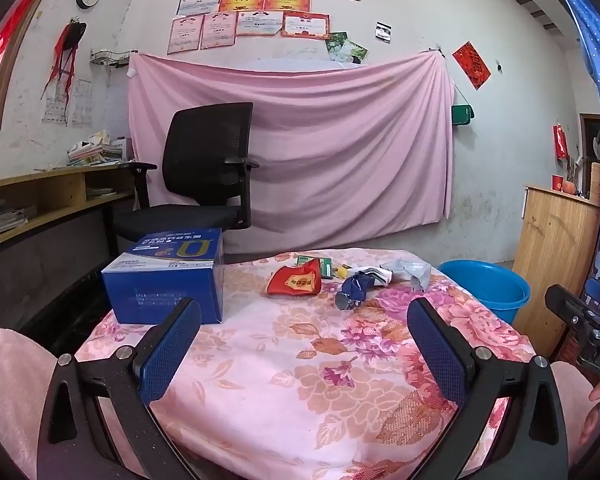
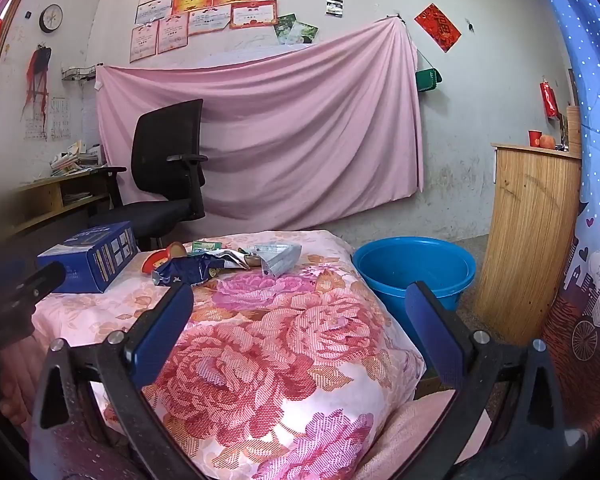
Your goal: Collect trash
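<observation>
Floral table [image 1: 284, 380], wrappers [image 1: 352, 280], blue bucket [image 2: 414, 268]

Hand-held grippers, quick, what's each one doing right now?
Left hand-held gripper: open, holding nothing, above the floral cloth.
Right hand-held gripper: open, holding nothing.

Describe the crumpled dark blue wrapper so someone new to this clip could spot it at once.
Start at the table under the pink floral cloth. Trash lies in a loose row along its far side, right of the blue box. The crumpled dark blue wrapper sits in front of that row, between the red packet and the grey foil pouch, the only dark blue piece, with a silvery end.
</observation>
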